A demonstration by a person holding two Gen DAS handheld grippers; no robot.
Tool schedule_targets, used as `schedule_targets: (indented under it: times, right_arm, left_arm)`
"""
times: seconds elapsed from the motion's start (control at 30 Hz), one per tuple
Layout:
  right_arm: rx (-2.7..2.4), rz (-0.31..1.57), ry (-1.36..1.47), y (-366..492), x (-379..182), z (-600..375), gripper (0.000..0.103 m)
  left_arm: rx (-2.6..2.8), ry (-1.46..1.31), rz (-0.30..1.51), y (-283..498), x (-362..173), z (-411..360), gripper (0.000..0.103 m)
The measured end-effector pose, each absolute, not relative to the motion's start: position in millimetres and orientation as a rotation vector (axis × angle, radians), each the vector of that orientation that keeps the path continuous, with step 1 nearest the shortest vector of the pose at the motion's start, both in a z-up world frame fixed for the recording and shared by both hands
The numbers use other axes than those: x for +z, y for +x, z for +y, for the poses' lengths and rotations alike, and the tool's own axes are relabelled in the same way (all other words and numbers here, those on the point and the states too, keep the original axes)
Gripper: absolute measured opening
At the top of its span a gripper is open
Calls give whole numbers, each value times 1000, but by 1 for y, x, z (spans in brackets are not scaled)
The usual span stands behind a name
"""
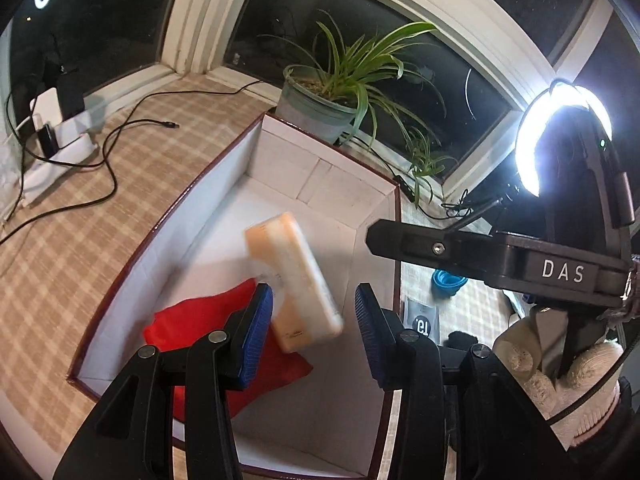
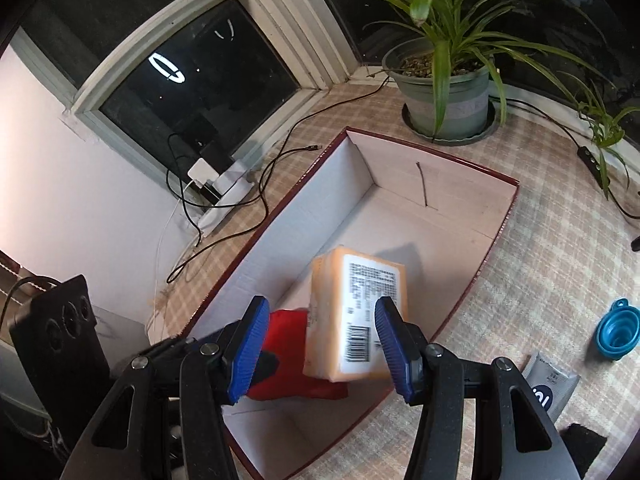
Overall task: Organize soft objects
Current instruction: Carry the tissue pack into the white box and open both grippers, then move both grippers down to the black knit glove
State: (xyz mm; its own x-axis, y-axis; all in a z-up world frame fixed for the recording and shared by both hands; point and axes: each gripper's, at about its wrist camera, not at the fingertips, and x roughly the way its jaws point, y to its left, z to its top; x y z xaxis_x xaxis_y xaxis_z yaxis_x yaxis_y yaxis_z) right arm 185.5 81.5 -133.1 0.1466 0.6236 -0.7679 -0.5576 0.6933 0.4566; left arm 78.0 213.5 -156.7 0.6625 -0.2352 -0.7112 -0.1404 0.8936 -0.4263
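The open white box (image 2: 460,216), edged in dark red, sits on the checked table (image 2: 540,260) near the potted plant (image 2: 448,96) by the window. Inside the box, a red soft item (image 1: 192,320) lies on the floor toward the near end, against the left wall as seen from the left wrist. A wrapped orange sponge block (image 2: 360,312), with a printed label and barcode on 1 face, is above the red soft item and partly overlapping it; it appears blurred in the left wrist view, so whether it rests on the box floor or is in the air cannot be told. The left gripper (image 1: 314,328) is above the near end of the box with its jaws apart and nothing between them; the sponge block sits just beyond its blue pads (image 1: 256,332). The right gripper (image 2: 320,348) also has its jaws spread wide, and the block stands between the pads without visible contact on the left pad. On the table beyond the right wall of the box lie a blue collapsible cup (image 2: 618,330) and a grey packet (image 2: 550,384).
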Motion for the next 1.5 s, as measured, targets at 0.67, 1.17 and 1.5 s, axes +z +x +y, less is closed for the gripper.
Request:
schedule_targets:
  times: [0.67,1.17,1.5]
  right_arm:
    - [659,1016,260,157,-102,-105,60]
    - [486,1171,369,117,-185,-233,77]
    - [468,1261,381,96,-237,-243,60]
  left_arm:
    - [-272,-414,820,42,-127,135,49]
    - [-452,-393,1024,47,-185,35,51]
    - [-456,-349,1115,58,-225,3,51]
